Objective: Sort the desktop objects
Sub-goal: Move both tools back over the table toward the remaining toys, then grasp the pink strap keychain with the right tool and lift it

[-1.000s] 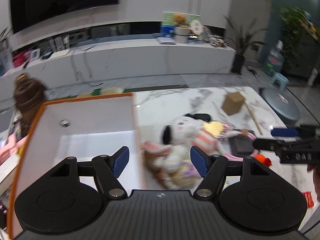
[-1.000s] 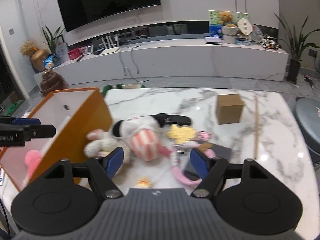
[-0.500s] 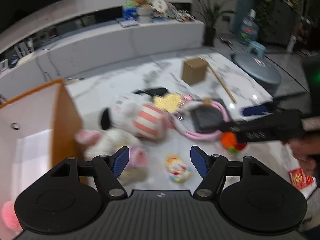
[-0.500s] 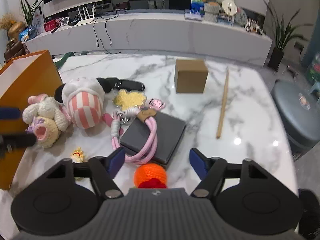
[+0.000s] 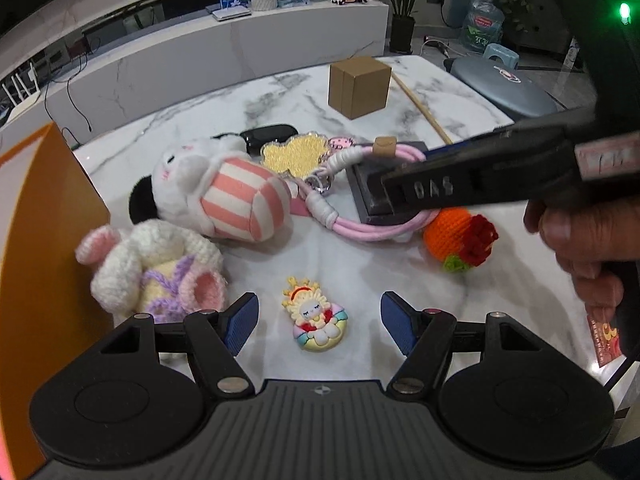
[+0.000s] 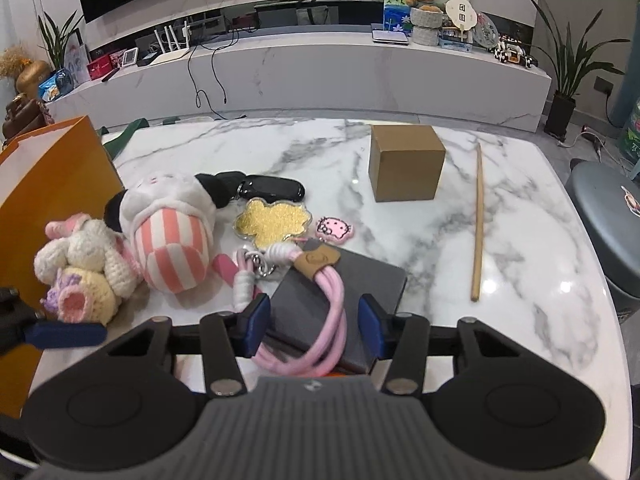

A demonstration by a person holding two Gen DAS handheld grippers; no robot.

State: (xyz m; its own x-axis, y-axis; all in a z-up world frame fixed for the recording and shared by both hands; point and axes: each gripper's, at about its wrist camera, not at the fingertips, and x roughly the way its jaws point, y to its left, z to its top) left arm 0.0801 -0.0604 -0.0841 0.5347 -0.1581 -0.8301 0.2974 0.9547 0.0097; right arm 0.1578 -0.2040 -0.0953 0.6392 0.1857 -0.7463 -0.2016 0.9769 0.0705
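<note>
My left gripper [image 5: 319, 323] is open, its blue pads either side of a small rainbow doll charm [image 5: 316, 315] on the marble table. My right gripper [image 6: 314, 330] is open and low over a dark grey notebook [image 6: 352, 286] with a pink cord loop [image 6: 320, 320] lying on it; it also shows in the left wrist view [image 5: 440, 188]. A striped pink-and-white plush [image 5: 224, 192] and a crocheted white bunny [image 5: 156, 268] lie beside an orange box [image 5: 44, 248]. An orange crocheted ball [image 5: 460, 236] sits under the right gripper.
A brown cardboard cube [image 6: 406, 168], a wooden stick [image 6: 478, 220], a black key case [image 6: 272, 188], a gold glitter charm [image 6: 274, 222] and a pink pig charm [image 6: 334, 229] lie on the table [image 6: 520, 240]. A grey stool [image 6: 612, 208] stands to the right.
My left gripper swung right from over the orange box to the rainbow charm. My right gripper moved forward and down over the notebook and cord, narrowing slightly, and now hides the orange ball.
</note>
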